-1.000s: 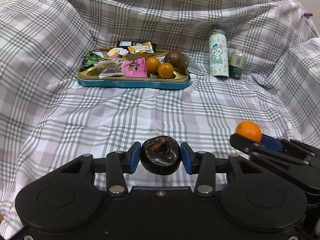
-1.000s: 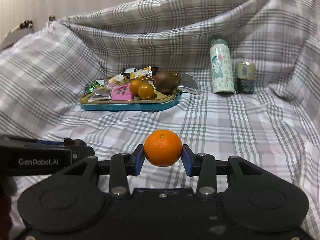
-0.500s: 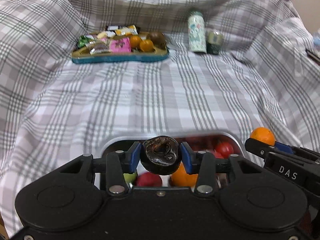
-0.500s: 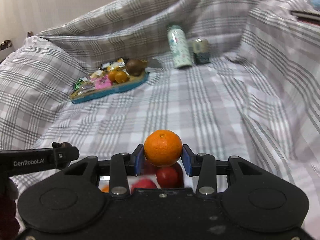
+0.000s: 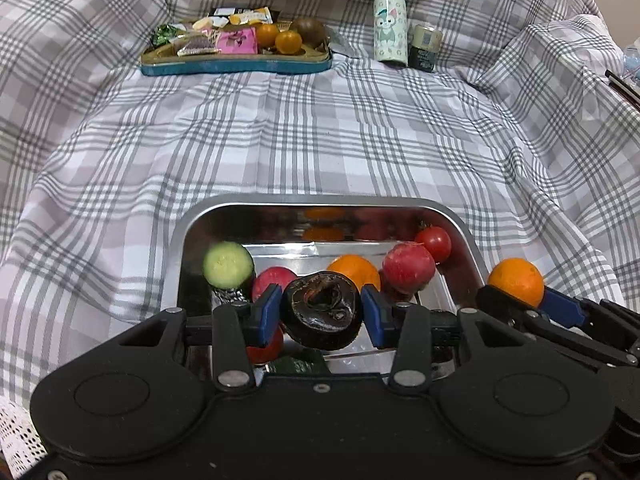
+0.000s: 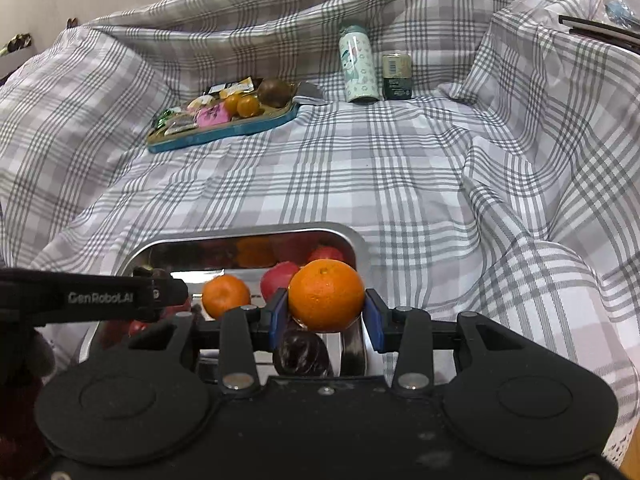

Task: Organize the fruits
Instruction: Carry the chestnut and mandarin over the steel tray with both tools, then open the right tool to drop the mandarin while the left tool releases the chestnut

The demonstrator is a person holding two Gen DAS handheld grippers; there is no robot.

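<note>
1. The dark wrinkled fruit sits clamped between the jaws of the left hand-held gripper, hanging over the steel tray.
2. The mandarin is pinched in the right hand-held gripper, above the tray's 3 o'clock rim.
3. Step in hand: delivery; next, lower each fruit into a free gap and open.
4. At 12 o'clock, the snack tin on the plaid cloth holds more fruit.
</note>
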